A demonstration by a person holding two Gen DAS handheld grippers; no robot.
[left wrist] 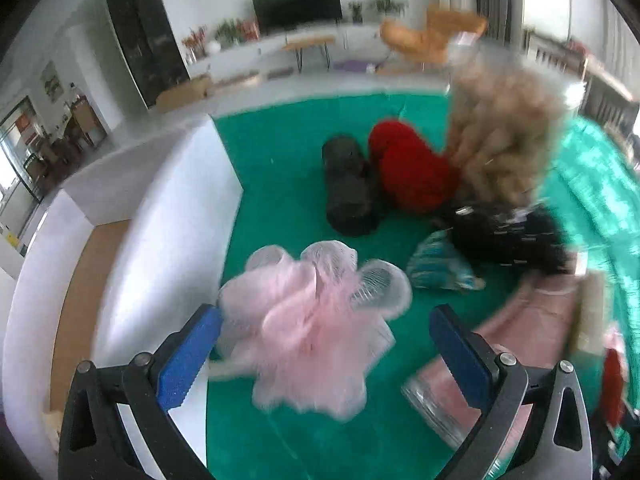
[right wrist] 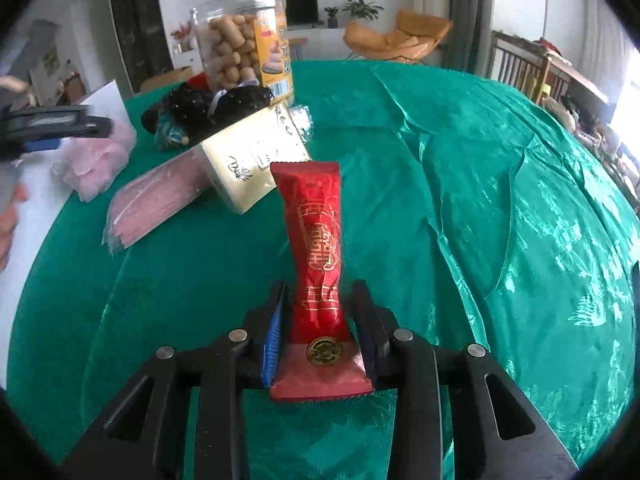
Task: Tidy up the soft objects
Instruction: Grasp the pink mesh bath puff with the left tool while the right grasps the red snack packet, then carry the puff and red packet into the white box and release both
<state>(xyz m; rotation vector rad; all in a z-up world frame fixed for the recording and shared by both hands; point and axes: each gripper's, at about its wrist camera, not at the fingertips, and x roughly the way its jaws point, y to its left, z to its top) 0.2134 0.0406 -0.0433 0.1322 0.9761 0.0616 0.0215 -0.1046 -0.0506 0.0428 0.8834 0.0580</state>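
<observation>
Between the right gripper's [right wrist: 320, 300] jaws: red packet [right wrist: 316, 240], pinched at its lower half, top leaning free. Best kept lightly squeezed and carried level, lest the wrapper crush. Left gripper [left wrist: 324, 332]: jaws wide, over pink mesh puff [left wrist: 312, 320], nothing held. Surface: table under glossy green cloth [right wrist: 480, 200], white box [left wrist: 160, 220] beside. Room: living room, TV [left wrist: 296, 8], orange chair [right wrist: 396, 40].

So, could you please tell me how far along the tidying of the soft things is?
Nothing looks sorted yet. In hand: the right gripper clamps a red packet; the left gripper, jaws open, sits at the pink mesh puff. Left: the black roll and red plush lie loose on the green cloth.
</observation>
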